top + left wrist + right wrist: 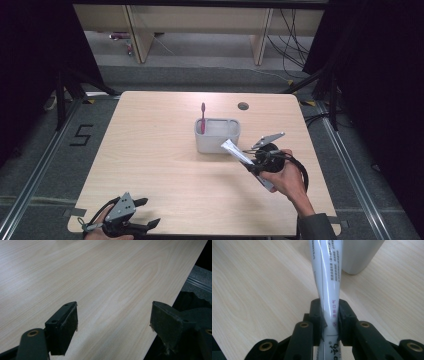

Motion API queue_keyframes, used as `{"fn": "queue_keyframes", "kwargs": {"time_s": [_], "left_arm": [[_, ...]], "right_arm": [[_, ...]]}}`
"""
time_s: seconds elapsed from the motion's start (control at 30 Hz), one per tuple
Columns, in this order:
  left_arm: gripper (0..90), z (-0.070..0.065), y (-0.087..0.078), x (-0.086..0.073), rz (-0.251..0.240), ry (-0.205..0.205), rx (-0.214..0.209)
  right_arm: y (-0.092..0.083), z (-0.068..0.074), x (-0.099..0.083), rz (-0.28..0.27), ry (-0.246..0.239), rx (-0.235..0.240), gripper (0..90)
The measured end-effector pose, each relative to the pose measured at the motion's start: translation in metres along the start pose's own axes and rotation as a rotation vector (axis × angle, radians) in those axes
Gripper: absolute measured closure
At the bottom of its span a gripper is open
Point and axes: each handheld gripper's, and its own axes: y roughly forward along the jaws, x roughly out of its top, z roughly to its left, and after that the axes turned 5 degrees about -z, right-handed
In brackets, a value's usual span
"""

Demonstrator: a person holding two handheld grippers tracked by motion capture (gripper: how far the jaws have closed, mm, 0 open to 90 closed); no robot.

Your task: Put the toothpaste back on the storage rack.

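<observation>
Your right gripper is clamped tight on a white toothpaste tube, pads pressing its sides partway along its length. In the high view the tube hangs tilted in the air just in front of the grey holder cup, its flat crimped end pointing up toward the cup's near right corner. A pink toothbrush stands upright in the cup's left part.

Expect the tube to be light, soft and glossy: it dents under the pads and may slip or swing about the grip. Holding it nearer the stiff cap end would probably steady it better than the squashy middle, and would avoid squeezing paste out.

Your left gripper rests far from the cup at the near left table edge, jaws spread wide and empty.
</observation>
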Motion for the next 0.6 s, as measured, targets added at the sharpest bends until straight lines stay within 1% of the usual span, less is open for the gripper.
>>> {"fn": "queue_keyframes", "kwargs": {"time_s": [0.03,0.07,0.1,0.13,0.17,0.2,0.23,0.27,0.3,0.33,0.37,0.4,0.43,0.47,0.5,0.53,0.57,0.6], "left_arm": [[21.7,0.0,0.0,0.0,0.001,-0.001,-0.002],[21.7,0.0,0.001,0.0,-0.017,-0.009,-0.007],[21.8,0.0,0.0,0.0,-0.016,-0.013,-0.012],[21.7,0.001,0.0,0.0,-0.008,-0.004,-0.009],[21.8,0.0,0.001,0.0,-0.012,-0.004,-0.001],[21.8,-0.001,0.0,0.0,-0.002,-0.003,-0.003],[21.8,-0.001,0.0,0.0,-0.002,-0.003,-0.003],[21.8,0.0,0.0,0.0,-0.004,0.001,-0.004],[21.8,0.0,0.001,0.0,-0.012,-0.002,-0.002],[21.8,0.0,0.001,0.0,-0.009,-0.003,-0.001],[21.8,-0.001,0.0,0.0,-0.001,-0.004,-0.001],[21.8,-0.001,0.0,0.0,-0.001,-0.004,-0.002],[21.8,0.0,0.0,0.0,0.001,0.0,0.002],[21.8,0.0,0.001,0.0,-0.01,-0.003,-0.001],[21.8,0.0,0.001,0.0,-0.009,-0.003,0.0],[21.8,0.0,0.001,0.0,-0.01,-0.002,-0.001],[21.8,0.0,0.0,0.0,-0.011,-0.002,-0.001],[21.7,0.0,0.001,0.0,-0.016,-0.013,-0.011]], "right_arm": [[0.0,0.0,0.0,0.0,-0.002,-0.005,76.4],[-0.001,0.0,0.001,0.002,-0.002,0.0,76.4],[-0.001,0.0,0.001,-0.005,-0.004,0.001,76.4],[-0.003,-0.001,0.002,-0.015,-0.011,0.01,76.4],[-0.004,-0.001,0.002,-0.017,-0.003,0.01,76.4],[-0.005,-0.001,0.003,-0.022,0.008,0.008,76.4],[-0.007,-0.001,0.004,-0.032,0.012,0.008,76.4],[-0.008,-0.003,0.004,-0.046,0.002,0.009,76.4],[-0.009,-0.003,0.005,-0.061,0.013,0.009,76.5],[-0.009,-0.004,0.005,-0.082,0.0,0.004,76.4],[-0.01,-0.003,0.006,-0.093,0.026,-0.007,76.5],[-0.012,-0.005,0.007,-0.097,0.013,-0.001,76.5],[-0.013,-0.005,0.009,-0.102,0.014,0.008,76.5],[-0.014,-0.006,0.011,-0.119,0.01,0.008,76.5],[-0.015,-0.005,0.013,-0.132,0.022,0.007,76.5],[-0.016,-0.006,0.014,-0.153,0.01,0.006,76.5],[-0.016,-0.007,0.016,-0.19,0.011,-0.008,76.4],[-0.018,-0.007,0.018,-0.19,0.029,0.007,76.5]]}}
